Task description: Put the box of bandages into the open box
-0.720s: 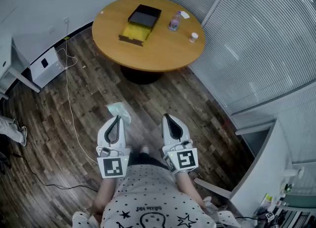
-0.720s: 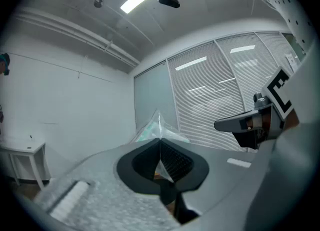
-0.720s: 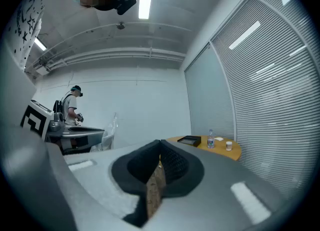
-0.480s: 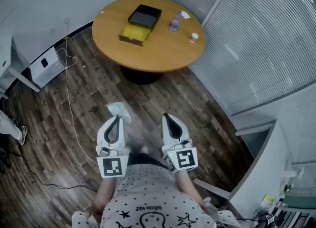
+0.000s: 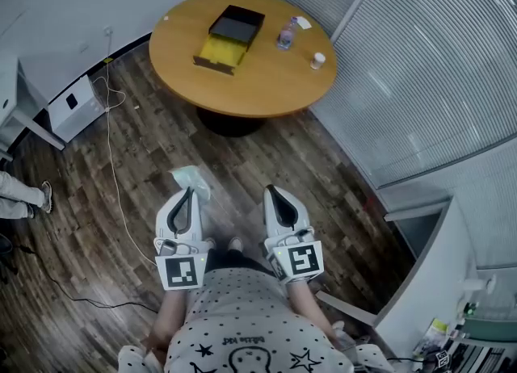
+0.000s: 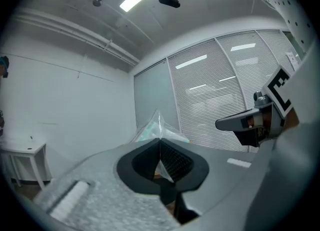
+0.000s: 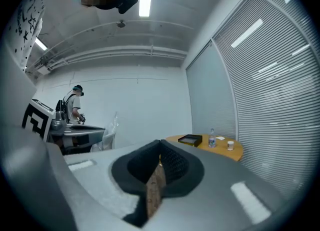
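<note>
The left gripper (image 6: pixel 160 141) has its jaws pressed fully together on the thin edge of a clear plastic wrapper. What looks to be the box of bandages (image 5: pixel 191 178), pale green inside that wrapper, sticks out beyond the tips over the wooden floor (image 5: pixel 266 161). The right gripper (image 7: pixel 160 143) is closed too, with nothing between its jaws (only floor shows through the gap behind the tips). Both are held level, close to the person's body.

The grip is the first risk: only a pinch of slippery film is caught, so a swing while walking could let the packet slide out and drop. The open box (image 5: pixel 229 38), black with a yellow inside, sits well apart on the round table (image 5: pixel 266 89), so the whole carry lies ahead. A white cable (image 5: pixel 111 161) trails across the floor to the person's left and could snag a foot. On the table, a water bottle (image 5: pixel 285 35) stands just beside the open box and a small white pot (image 5: pixel 317 60) sits near the rim. A wide approach from that side could knock either over. The limp wrapper may also catch on the box's wall instead of dropping in.
</note>
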